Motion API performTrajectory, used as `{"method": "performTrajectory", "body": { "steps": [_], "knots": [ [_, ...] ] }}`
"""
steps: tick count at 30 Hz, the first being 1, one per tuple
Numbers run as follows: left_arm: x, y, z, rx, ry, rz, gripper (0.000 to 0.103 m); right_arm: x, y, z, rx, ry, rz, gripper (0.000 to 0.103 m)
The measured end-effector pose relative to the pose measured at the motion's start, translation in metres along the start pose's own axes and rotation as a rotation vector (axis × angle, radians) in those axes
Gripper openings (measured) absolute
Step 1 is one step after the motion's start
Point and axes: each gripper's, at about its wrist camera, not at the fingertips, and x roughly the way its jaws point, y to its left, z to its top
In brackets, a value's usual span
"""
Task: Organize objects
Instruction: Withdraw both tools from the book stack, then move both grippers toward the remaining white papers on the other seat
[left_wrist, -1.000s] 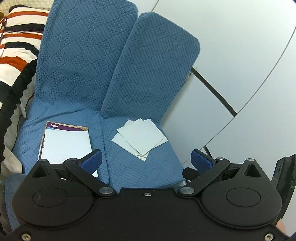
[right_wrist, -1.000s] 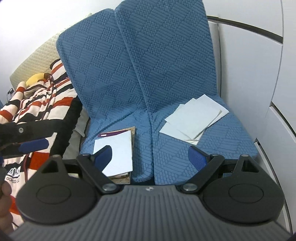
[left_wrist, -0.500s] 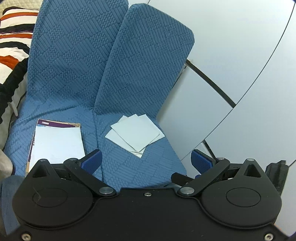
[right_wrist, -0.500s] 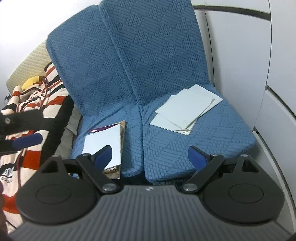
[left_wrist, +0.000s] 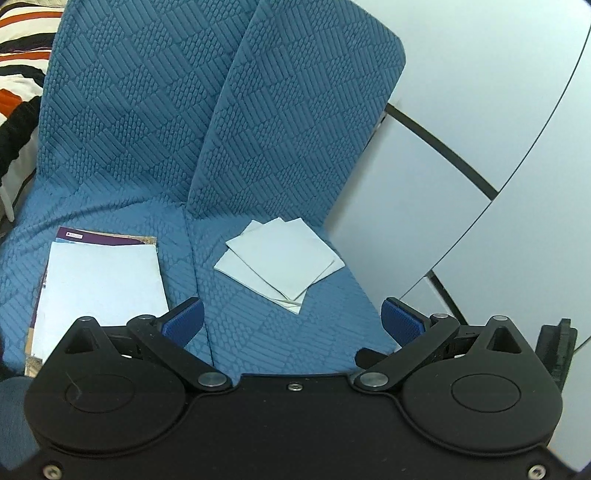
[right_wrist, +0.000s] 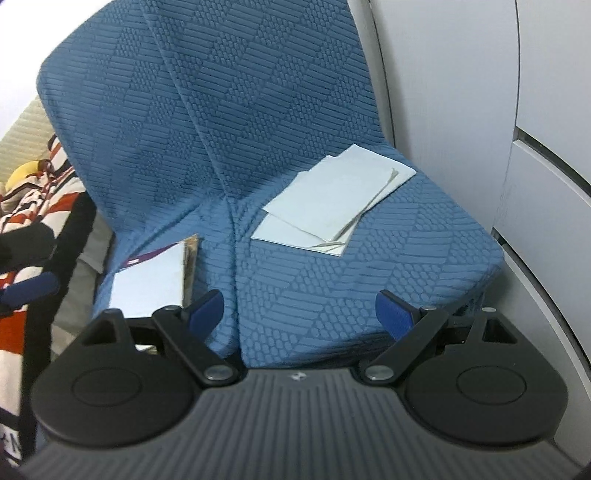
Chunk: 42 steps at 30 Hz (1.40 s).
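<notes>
A loose fanned stack of white paper sheets (left_wrist: 280, 264) lies on the right blue seat cushion (left_wrist: 314, 332); it also shows in the right wrist view (right_wrist: 332, 203). A tidier pile with a white sheet over a purple-edged booklet (left_wrist: 99, 288) lies on the left cushion, also seen in the right wrist view (right_wrist: 151, 282). My left gripper (left_wrist: 291, 321) is open and empty, short of the loose stack. My right gripper (right_wrist: 299, 310) is open and empty, near the front edge of the right cushion.
Two blue quilted backrests (left_wrist: 258, 122) rise behind the cushions. A pale panelled wall (left_wrist: 461, 129) stands close on the right. A striped red, black and white blanket (right_wrist: 29, 206) lies at the left. The left gripper's finger (right_wrist: 29, 290) shows at the left edge of the right wrist view.
Both grippers have moved in closer to the seats and the loose paper stack. Both stayed open. The papers have not moved.
</notes>
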Motion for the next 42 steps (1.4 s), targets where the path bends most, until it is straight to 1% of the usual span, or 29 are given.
{"method": "performTrajectory", "body": {
  "steps": [8,10,13,16,18,20,22,24,27,31,35,39,42],
  "knots": [
    [0.039,0.012,-0.001,0.017,0.010,-0.013,0.102,0.018,-0.002,-0.002,0.013,-0.003,-0.021,0.091],
    [0.049,0.015,-0.002,0.026,0.015,0.008,0.102,0.024,-0.003,-0.003,0.007,-0.008,-0.029,0.091],
    [0.063,0.020,-0.005,0.012,0.016,-0.006,0.102,0.036,-0.007,-0.005,0.005,-0.017,-0.043,0.091],
    [0.077,0.020,-0.007,0.037,0.019,0.010,0.102,0.052,-0.013,-0.006,0.008,-0.023,-0.066,0.091],
    [0.088,0.020,-0.009,0.051,0.027,0.023,0.102,0.061,-0.018,-0.002,0.045,-0.016,-0.051,0.091],
    [0.098,0.020,-0.010,0.063,0.031,0.042,0.102,0.067,-0.019,0.002,0.039,-0.035,-0.043,0.091],
    [0.109,0.020,-0.010,0.091,0.038,0.050,0.102,0.075,-0.022,0.006,0.023,-0.037,-0.077,0.091],
    [0.120,0.021,-0.010,0.113,0.048,0.061,0.102,0.082,-0.028,0.011,0.043,-0.026,-0.092,0.091],
    [0.134,0.029,-0.006,0.069,0.057,0.084,0.102,0.089,-0.036,0.016,0.069,-0.016,-0.090,0.091],
    [0.150,0.038,0.000,0.028,0.070,0.083,0.102,0.101,-0.045,0.023,0.113,0.008,-0.073,0.091],
    [0.169,0.038,0.005,0.047,0.085,0.091,0.102,0.110,-0.051,0.030,0.137,0.019,-0.054,0.091],
    [0.190,0.035,0.007,0.061,0.119,0.057,0.102,0.119,-0.059,0.040,0.171,0.035,-0.051,0.091],
    [0.204,0.032,0.010,0.071,0.134,0.054,0.102,0.125,-0.067,0.048,0.208,0.039,-0.055,0.091]
  ]
}}
